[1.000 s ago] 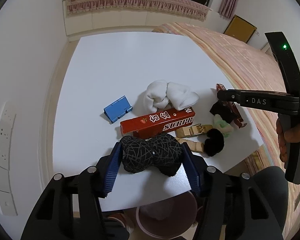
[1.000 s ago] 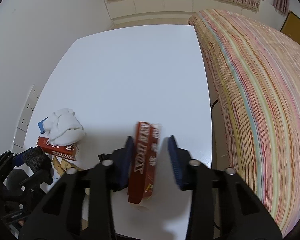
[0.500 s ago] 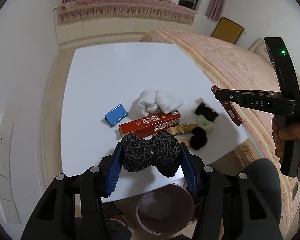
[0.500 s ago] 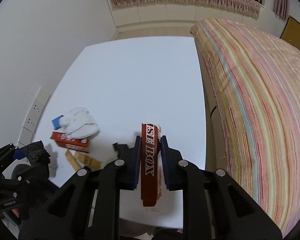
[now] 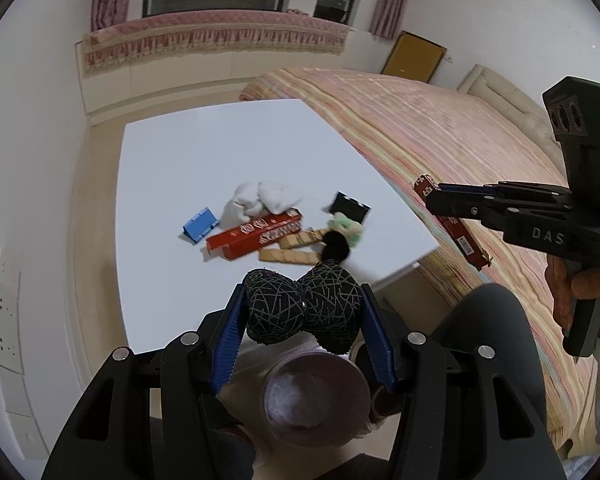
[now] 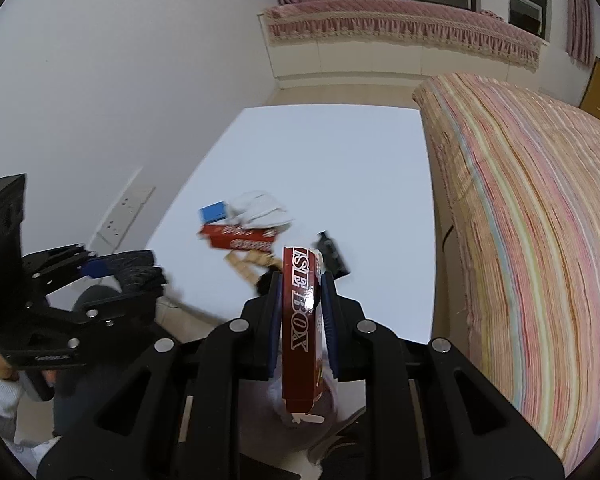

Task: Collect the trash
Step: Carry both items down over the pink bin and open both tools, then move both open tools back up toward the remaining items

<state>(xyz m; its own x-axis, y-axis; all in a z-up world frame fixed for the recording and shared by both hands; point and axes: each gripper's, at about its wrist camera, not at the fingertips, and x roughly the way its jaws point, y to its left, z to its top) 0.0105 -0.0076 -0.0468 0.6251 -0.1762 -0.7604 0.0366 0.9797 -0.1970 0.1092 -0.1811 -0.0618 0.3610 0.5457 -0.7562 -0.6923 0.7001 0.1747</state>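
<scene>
Fingers of the left gripper [image 5: 303, 330] clamped a black ball [image 5: 303, 310] above a bin [image 5: 316, 396]; the right gripper [image 6: 300, 320] squeezed a red box [image 6: 301, 320]. White table [image 5: 204, 160] stood beside a striped bed [image 6: 520, 200].

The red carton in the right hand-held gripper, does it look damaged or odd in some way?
Yes. The red carton, clamped between the fingers of the right hand-held gripper, looks squeezed narrow, and its lower end is open with a torn, ragged flap. It hangs over the pink bin, off the table.
</scene>
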